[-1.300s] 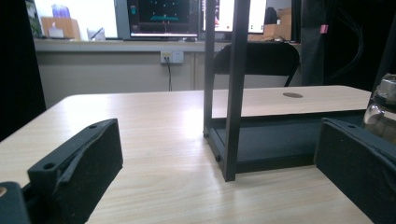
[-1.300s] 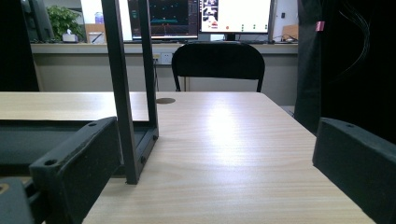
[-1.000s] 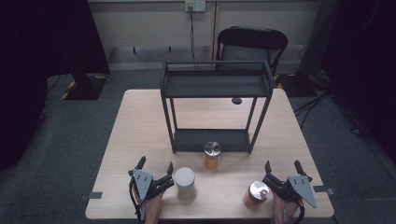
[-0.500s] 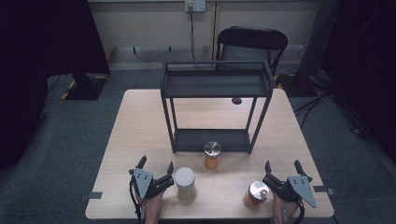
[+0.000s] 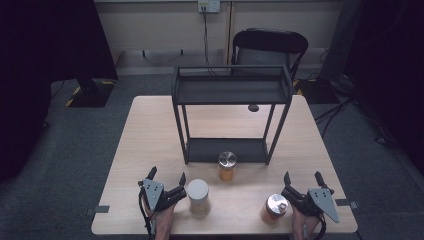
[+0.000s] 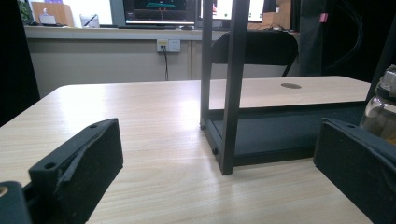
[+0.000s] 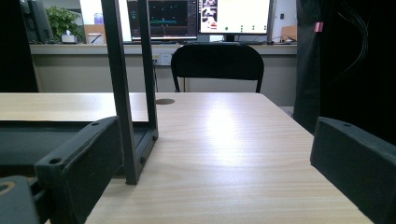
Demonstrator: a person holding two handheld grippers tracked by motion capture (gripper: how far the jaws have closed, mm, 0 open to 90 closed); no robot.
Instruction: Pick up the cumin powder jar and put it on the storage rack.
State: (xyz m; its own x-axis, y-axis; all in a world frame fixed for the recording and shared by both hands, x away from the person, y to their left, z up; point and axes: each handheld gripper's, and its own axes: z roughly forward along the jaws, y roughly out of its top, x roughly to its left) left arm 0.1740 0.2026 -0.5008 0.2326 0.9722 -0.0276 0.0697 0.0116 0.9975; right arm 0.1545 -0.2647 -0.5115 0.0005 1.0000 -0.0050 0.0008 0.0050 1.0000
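Nothing had moved since the earlier frames; both grippers and all three jars sat where they had been. Table (image 5: pixel 150 130) was pale wood, bare apart from a black two-tier rack (image 5: pixel 231 90) at its middle; a dark round hole (image 5: pixel 253 107) showed in the top behind the rack; grey carpet around, a black chair (image 5: pixel 270 45) at the far side, a wall socket and monitors on a counter beyond.

Left gripper (image 5: pixel 167 186) rested at the near edge, jaws wide, holding nothing; white jar (image 5: pixel 198 196) stood just to its right, close to the right jaw, touching or not I could not tell. Right gripper (image 5: pixel 302 187) rested at the near right, jaws wide and empty; orange jar (image 5: pixel 274 208) stood just to its left. Third jar (image 5: pixel 227 166), silver lid, stood just in front of the rack's lower shelf, between the two grippers and farther off; its edge showed at the right of the left gripper view (image 6: pixel 380 109).
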